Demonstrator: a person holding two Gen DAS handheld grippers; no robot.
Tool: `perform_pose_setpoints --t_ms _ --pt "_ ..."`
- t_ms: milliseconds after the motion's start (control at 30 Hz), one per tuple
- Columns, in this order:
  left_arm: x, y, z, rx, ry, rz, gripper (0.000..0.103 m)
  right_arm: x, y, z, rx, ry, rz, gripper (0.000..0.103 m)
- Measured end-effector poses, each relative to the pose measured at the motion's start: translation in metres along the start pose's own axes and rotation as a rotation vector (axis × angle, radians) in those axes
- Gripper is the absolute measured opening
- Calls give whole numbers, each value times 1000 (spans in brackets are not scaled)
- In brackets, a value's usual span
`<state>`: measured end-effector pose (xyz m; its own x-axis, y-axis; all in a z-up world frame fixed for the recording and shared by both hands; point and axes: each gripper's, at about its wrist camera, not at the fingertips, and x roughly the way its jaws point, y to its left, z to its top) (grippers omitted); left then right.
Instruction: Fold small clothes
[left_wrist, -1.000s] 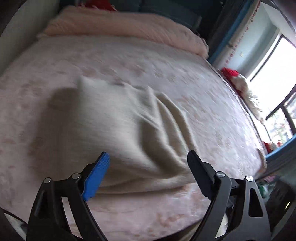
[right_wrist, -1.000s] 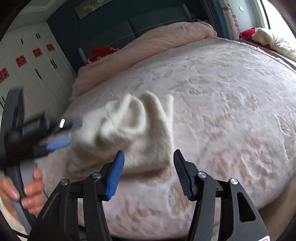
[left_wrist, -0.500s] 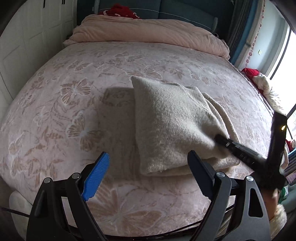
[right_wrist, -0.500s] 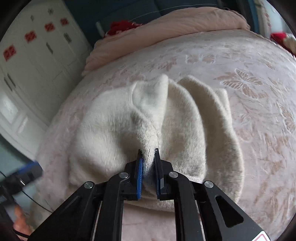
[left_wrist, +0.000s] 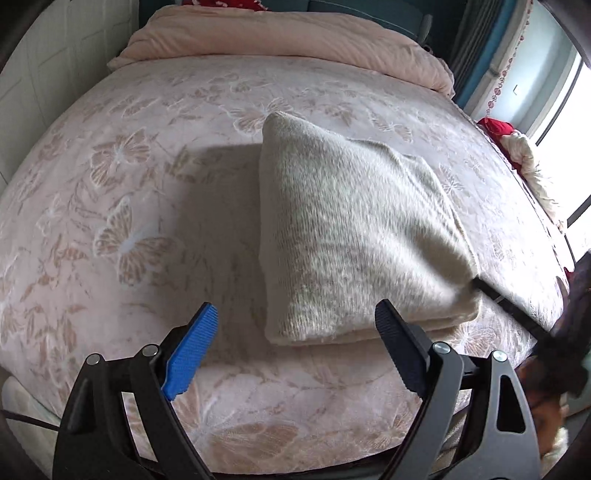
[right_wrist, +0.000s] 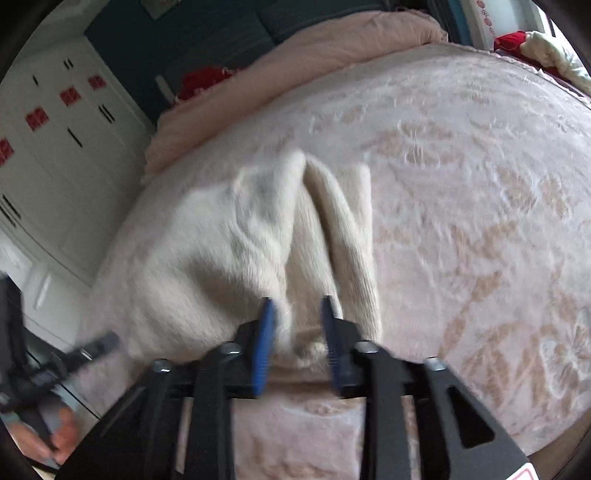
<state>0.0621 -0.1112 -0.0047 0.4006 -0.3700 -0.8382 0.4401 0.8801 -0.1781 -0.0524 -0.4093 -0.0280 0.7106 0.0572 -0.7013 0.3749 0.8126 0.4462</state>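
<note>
A cream knitted garment lies folded on the pink bed. My left gripper is open and empty, just in front of the garment's near edge. In the right wrist view the same garment lies bunched in folds. My right gripper has its jaws partly apart around the garment's near edge, with cloth between them. It also shows at the right of the left wrist view, at the garment's near right corner.
A rolled pink duvet lies along the head of the bed. Red and white cloth sits at the right side by the window. White wardrobe doors stand to the left. The bed's near edge is below my left gripper.
My right gripper was shut on the garment's edge half a second ago; its jaws have now come partly apart. The garment now lies flatter. My left gripper has stayed open.
</note>
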Motion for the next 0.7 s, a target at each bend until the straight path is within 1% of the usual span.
perform_pose_setpoints --t_ms 67,133,167,233,300,333,367,400,433,533,567,600,633,667,700 --pt "2 2 -1 2 -3 10 85 -3 4 18 -1 -10 30 49" --pt "6 3 0 1 1 22 85 9 5 37 15 14 49 58" --pt "6 4 1 -5 -1 23 85 20 4 45 16 32 41 60" --pt "5 4 2 -12 -7 21 85 52 -2 55 9 100 18 60" --pt "4 4 4 -11 -10 21 85 75 -8 59 23 155 22 60" --pt "4 5 5 -9 -12 22 86 87 -8 58 33 173 22 57" --pt "4 5 6 -6 -14 26 86 92 -6 57 31 175 32 31" --pt "5 6 7 -5 -14 35 86 95 -1 59 15 171 40 20" --pt "6 7 8 -5 -13 37 86 90 5 60 6 162 43 17" --pt "5 11 14 -19 -19 31 86 40 22 73 -48 1 59 10" --pt "5 12 16 -21 -23 28 86 23 21 75 -43 -39 66 10" --pt "5 13 18 -23 -26 25 86 16 19 75 -37 -50 68 9" --pt "6 12 20 -25 -30 19 86 14 11 71 -33 -52 38 9" --pt "9 12 22 -27 -29 14 86 21 5 66 -48 -40 -28 8" --pt "11 10 23 -29 -26 10 86 41 -6 56 -76 21 -117 8"
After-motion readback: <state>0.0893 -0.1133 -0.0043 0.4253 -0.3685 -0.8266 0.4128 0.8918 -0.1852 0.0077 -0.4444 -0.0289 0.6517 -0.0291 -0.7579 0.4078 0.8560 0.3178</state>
